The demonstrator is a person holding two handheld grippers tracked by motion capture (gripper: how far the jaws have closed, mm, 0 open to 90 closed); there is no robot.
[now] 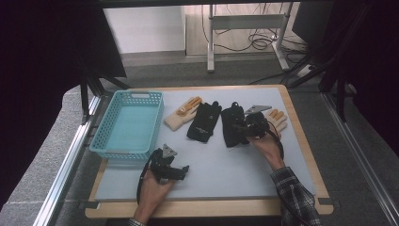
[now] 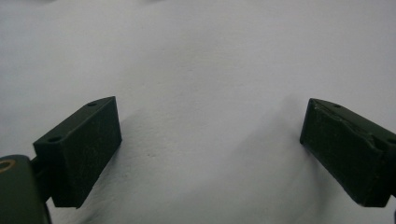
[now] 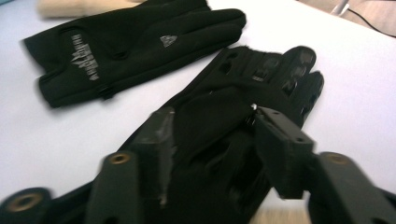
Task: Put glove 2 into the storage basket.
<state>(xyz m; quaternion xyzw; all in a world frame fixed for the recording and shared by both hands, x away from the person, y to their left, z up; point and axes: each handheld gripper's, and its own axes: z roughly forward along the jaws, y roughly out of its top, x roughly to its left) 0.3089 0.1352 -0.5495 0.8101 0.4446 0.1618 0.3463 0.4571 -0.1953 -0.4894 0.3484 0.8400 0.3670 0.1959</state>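
Now black glove [image 3: 219, 121] between right hand-held gripper [image 3: 212, 154] jaws

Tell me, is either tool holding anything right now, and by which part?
The right tool has a bunched fold of the black glove between its jaws, near the cuff; whether it grips cannot be told. The left tool holds nothing.

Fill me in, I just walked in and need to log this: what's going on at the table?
A person works two handheld grippers. The right gripper has its jaws around a fold of a black glove; whether they pinch it is unclear. A second black glove and two tan gloves lie nearby. The left gripper sits open over bare table beside a blue basket.
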